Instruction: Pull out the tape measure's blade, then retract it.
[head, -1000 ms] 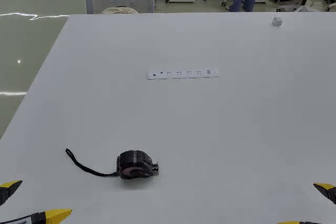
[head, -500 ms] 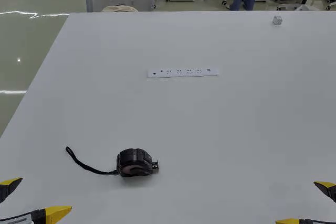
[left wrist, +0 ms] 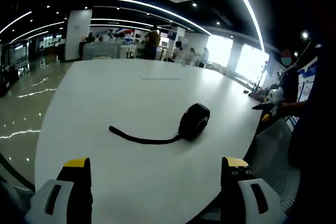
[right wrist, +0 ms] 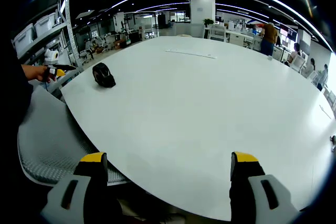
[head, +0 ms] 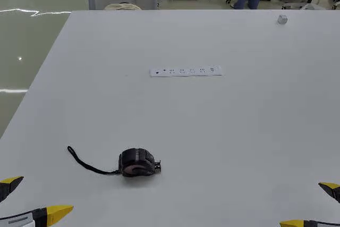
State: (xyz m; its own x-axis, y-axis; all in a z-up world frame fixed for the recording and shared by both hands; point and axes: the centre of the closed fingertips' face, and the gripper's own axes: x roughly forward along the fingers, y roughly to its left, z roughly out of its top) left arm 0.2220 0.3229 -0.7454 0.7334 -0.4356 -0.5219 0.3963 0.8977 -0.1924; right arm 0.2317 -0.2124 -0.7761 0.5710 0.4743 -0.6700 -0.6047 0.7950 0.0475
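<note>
Tape measure (head: 138, 163): dark rounded case on the white table (head: 223, 126), near-left area, set in from the near edge. It appears to stand on its narrow base, broad side facing near. Blade wound in, with the end hook (head: 158, 167) at the case's right. Black wrist strap (head: 85, 165) trails slack to the left.

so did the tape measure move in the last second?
No. The tape measure sits at the same offset from the power strip as before; both shifted up the frame together, so only the head camera moved.
</note>
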